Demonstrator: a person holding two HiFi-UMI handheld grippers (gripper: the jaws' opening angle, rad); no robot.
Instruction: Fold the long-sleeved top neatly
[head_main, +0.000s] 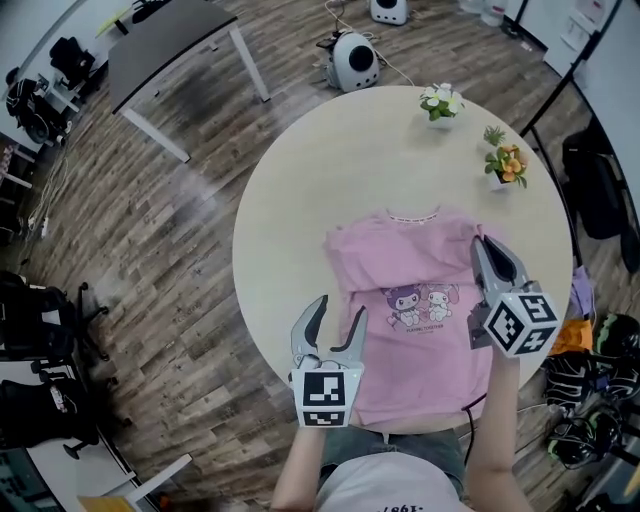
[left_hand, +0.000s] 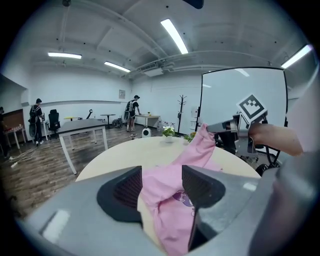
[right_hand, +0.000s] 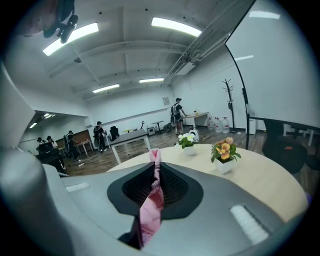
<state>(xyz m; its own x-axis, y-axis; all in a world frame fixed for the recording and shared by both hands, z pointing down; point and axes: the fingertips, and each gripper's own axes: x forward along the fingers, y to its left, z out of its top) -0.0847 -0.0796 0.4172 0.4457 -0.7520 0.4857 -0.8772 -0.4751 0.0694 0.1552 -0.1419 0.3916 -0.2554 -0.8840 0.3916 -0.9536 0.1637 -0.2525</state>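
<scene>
A pink long-sleeved top (head_main: 420, 320) with a cartoon print lies on the round beige table (head_main: 290, 190), collar away from me. My right gripper (head_main: 483, 245) is at the top's right shoulder, shut on a ribbed pink edge (right_hand: 152, 202) that hangs between its pads. In the left gripper view that same gripper (left_hand: 220, 128) holds the cloth raised above the table. My left gripper (head_main: 340, 308) is at the top's left edge near the hem. Its jaws stand wide apart, with bunched pink fabric (left_hand: 162, 187) between them.
Two small flower pots (head_main: 441, 103) (head_main: 507, 165) stand at the table's far right. On the floor are a white round device (head_main: 352, 60), a grey table (head_main: 170, 45) and bags (head_main: 590, 375) at the right. People stand far back in the room (left_hand: 132, 107).
</scene>
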